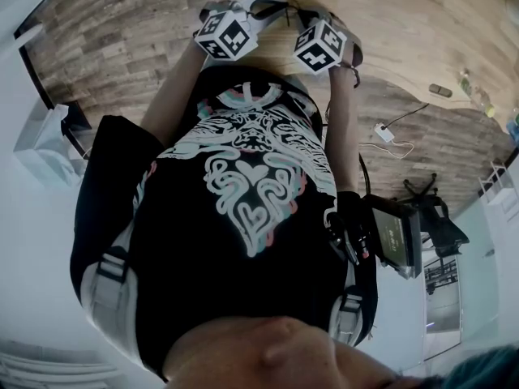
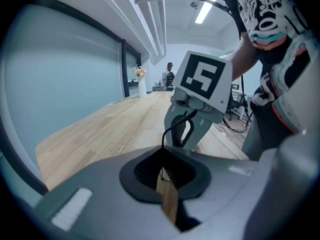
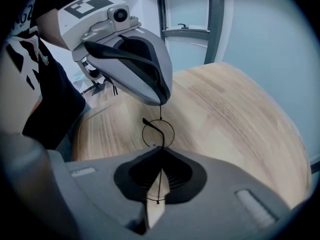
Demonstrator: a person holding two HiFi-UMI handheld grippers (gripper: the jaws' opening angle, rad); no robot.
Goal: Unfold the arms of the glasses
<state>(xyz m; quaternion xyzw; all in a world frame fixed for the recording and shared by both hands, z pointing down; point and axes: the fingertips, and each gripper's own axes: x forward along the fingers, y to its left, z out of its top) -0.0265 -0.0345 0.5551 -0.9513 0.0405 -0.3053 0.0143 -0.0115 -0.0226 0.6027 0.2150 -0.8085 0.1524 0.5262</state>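
my left hand-held gripper and right hand-held gripper each pinch the thin black wire glasses over the pale wooden table; one arm seems drawn out, unfolding unfinished

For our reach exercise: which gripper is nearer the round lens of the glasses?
Right. The right gripper holds the glasses in its jaws, the round lens at their tips; the left gripper pinches the wire beyond it.
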